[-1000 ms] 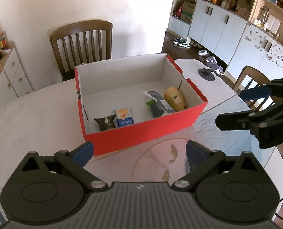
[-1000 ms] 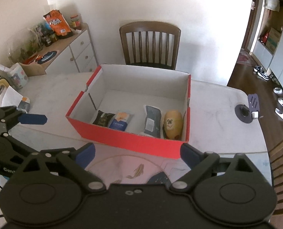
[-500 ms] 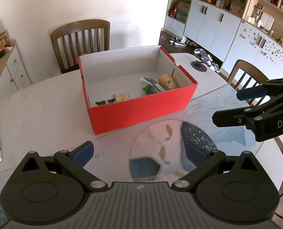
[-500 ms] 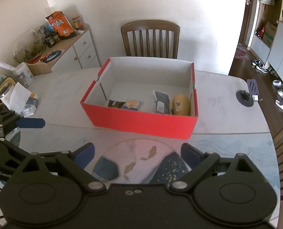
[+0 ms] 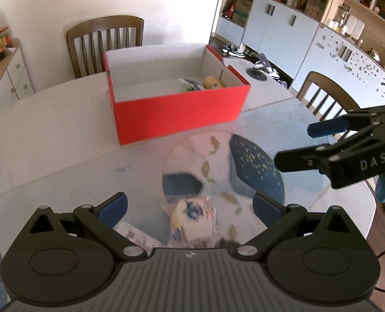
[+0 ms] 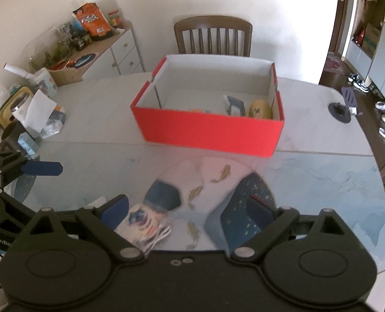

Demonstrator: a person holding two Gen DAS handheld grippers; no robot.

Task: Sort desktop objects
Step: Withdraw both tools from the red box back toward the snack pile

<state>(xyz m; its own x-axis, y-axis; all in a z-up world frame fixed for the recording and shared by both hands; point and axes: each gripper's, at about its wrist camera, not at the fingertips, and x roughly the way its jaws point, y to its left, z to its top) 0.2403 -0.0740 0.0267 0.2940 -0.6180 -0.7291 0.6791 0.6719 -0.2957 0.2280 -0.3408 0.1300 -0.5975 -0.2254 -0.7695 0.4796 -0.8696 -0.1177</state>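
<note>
Left wrist: left gripper (image 5: 189, 204) was open and had pulled back from the red cardboard box (image 5: 176, 115) at 12 o'clock; a blurred pale snack packet (image 5: 192, 219) now lay between its fingers.

Right wrist: right gripper (image 6: 187, 210) open, empty; same packet (image 6: 143, 223) at 7 o'clock. Next pick, likely.

Our left gripper (image 5: 189, 208) hangs with fingers (image 5: 113, 206) spread over a blurred packet (image 5: 192, 221) near the bench's (image 5: 49, 135) front edge; the red box (image 5: 178, 114) sits mid-bench.
</note>
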